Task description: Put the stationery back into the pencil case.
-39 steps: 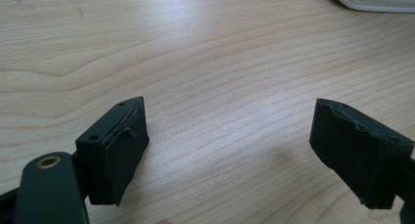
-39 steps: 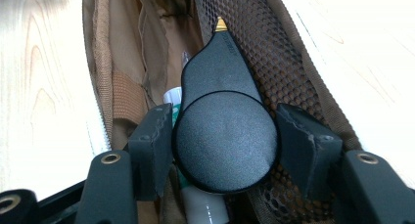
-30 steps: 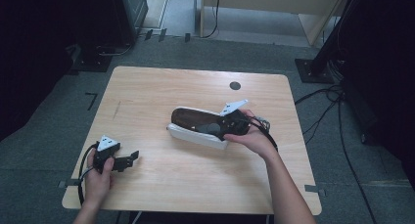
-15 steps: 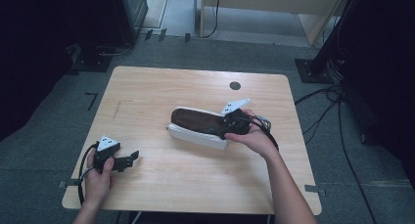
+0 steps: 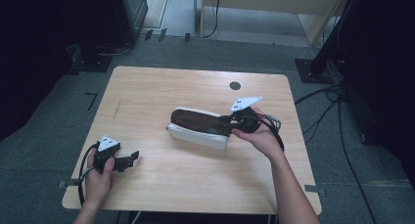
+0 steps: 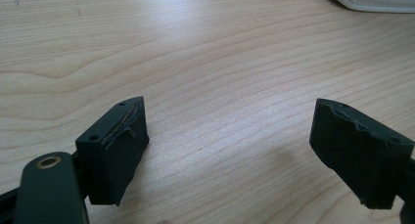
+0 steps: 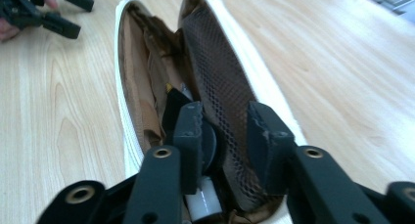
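White pouch [image 5: 198, 128] lies mid-table, zipped open. The right gripper [image 7: 222, 136] pinches its mesh flap; lift gently so nothing spills. The left gripper [image 6: 230, 150] rests, fingers spread.

In the left tool's own view, the white pouch [image 6: 377, 0] is cut off by the top edge, only a corner showing. Inside the pouch, the right tool [image 7: 225, 141] hides much of the lining and a white cylinder [image 7: 203, 202], which I cannot identify.
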The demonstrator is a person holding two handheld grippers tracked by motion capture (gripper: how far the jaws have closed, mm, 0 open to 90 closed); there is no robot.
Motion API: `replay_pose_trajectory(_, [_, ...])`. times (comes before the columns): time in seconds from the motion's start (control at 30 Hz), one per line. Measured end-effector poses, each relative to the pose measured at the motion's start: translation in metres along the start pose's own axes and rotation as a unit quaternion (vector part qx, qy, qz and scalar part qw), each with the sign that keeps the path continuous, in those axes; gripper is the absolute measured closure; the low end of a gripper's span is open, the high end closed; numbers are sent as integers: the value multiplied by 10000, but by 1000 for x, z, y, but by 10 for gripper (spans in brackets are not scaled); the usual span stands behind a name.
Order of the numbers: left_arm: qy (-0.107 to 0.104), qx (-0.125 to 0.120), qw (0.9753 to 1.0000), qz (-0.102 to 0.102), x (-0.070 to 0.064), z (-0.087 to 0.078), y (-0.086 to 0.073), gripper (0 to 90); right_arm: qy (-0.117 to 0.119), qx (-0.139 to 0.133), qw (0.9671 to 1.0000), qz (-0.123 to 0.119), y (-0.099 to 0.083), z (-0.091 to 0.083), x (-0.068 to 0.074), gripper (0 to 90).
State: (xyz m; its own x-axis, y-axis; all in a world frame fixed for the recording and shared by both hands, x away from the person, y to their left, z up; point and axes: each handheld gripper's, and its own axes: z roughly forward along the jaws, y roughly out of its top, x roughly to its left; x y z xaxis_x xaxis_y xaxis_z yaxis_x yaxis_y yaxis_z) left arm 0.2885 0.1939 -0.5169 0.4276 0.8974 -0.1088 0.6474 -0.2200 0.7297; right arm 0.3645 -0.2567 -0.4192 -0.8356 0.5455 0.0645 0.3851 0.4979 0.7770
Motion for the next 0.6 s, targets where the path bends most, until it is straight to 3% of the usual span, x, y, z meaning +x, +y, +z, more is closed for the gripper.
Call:
replay_pose_trajectory(0.27, [45,3,10000,16,-1,0,0,146,-309,-482,9982,182,0,-28,2,762])
replay_pose_trajectory(0.6, [60,23,10000,36,-1,0,0,145,-711,-858,9925,499,-16,-59,2,766])
